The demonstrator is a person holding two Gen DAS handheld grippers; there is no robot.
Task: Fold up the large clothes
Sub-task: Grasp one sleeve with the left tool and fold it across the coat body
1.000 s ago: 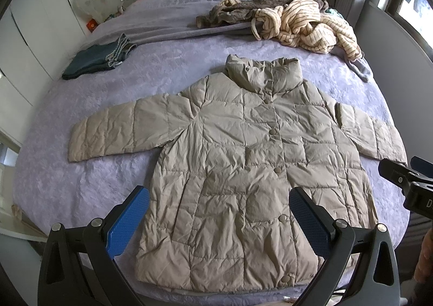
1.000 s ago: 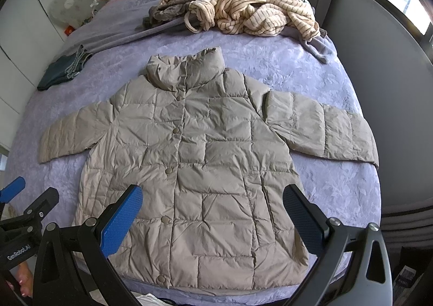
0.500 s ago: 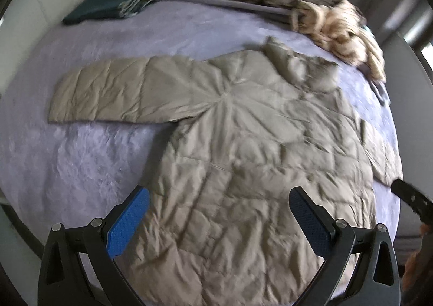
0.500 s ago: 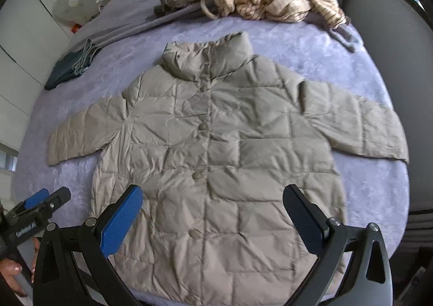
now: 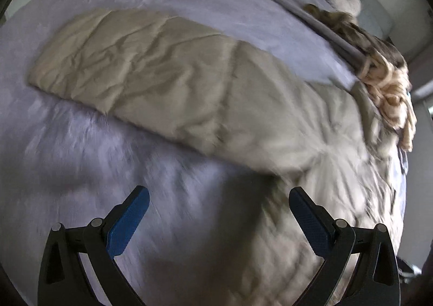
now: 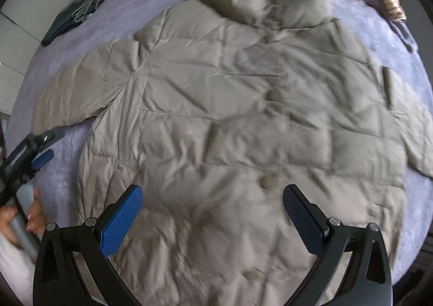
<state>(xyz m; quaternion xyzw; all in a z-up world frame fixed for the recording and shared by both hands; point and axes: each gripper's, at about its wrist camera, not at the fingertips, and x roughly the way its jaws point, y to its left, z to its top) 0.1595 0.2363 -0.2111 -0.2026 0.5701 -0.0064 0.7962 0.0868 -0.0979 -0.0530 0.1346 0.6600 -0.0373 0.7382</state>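
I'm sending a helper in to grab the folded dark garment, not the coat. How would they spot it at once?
Start at the bed with the lilac cover, where the beige puffer coat lies spread flat. Look past the coat's outstretched sleeve toward the bed's far edge: the dark teal folded garment lies there. It alone is dark, compactly folded and fringed with pale tassels.

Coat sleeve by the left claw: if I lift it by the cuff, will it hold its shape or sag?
The sleeve will probably sag: the coat is soft, wrinkled quilting lying limp on the bed. Its puffiness suggests it is light for its bulk. The smooth-looking fabric might slip, so bite deep with the open left claw.
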